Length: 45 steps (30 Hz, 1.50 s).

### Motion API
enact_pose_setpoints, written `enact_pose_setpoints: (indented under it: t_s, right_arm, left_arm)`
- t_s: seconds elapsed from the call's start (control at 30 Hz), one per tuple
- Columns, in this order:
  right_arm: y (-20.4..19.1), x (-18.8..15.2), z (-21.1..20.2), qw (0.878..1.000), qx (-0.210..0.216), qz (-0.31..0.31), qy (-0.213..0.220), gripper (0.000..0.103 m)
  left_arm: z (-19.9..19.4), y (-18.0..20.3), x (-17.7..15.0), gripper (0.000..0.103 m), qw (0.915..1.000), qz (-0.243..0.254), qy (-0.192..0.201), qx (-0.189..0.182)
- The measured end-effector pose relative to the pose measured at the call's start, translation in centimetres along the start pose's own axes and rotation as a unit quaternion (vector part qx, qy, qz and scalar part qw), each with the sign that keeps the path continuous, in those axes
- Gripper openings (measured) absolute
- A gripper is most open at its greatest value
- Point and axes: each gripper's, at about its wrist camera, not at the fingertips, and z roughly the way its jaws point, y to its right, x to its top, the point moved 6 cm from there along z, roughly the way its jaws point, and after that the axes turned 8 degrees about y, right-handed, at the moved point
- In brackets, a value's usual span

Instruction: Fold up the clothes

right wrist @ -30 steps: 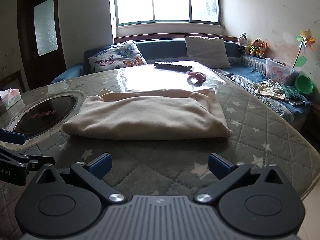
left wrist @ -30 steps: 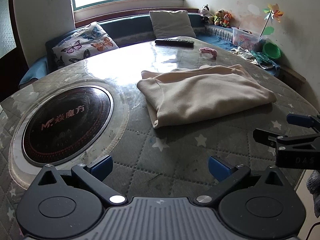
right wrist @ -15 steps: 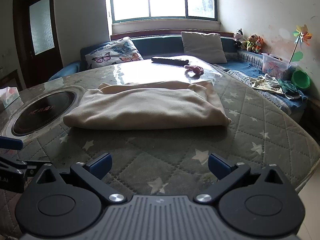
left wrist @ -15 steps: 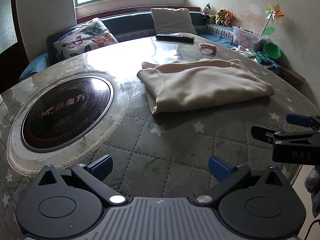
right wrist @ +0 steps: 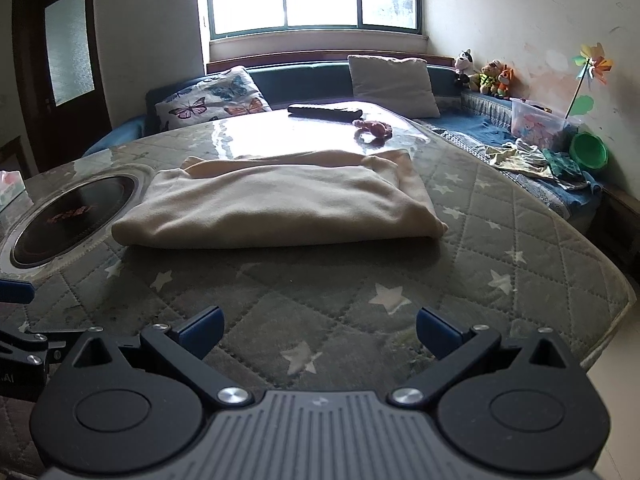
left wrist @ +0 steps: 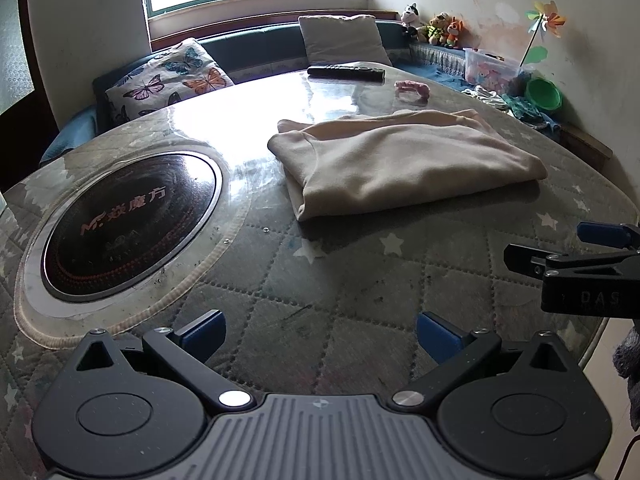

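Note:
A beige garment (left wrist: 404, 164) lies folded into a flat rectangle on the round quilted table (left wrist: 328, 280); it also shows in the right wrist view (right wrist: 276, 204). My left gripper (left wrist: 320, 332) is open and empty, held above the table's near edge, well short of the garment. My right gripper (right wrist: 318, 328) is open and empty, also at the near edge, and it shows from the side in the left wrist view (left wrist: 568, 256). Neither gripper touches the cloth.
A black round cooktop (left wrist: 128, 224) is set into the table at the left. A remote control (left wrist: 346, 72) and a pink object (left wrist: 412, 90) lie at the far side. Cushions (left wrist: 168, 80), toys and a green bowl (left wrist: 542, 94) line the bench behind.
Both grippers have drawn back from the garment toward the table's near edge. The folded garment has not moved.

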Motion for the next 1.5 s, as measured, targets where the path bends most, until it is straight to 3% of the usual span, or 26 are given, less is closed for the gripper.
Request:
enact_pose_setpoints:
  t_s: [1.5]
  right_arm:
    - [-0.26,-0.19,0.73,1.0,-0.012,-0.015,-0.018,0.103]
  left_arm:
    - [0.26,0.49,-0.23,0.103,0.9999,0.006,0.005,-0.016]
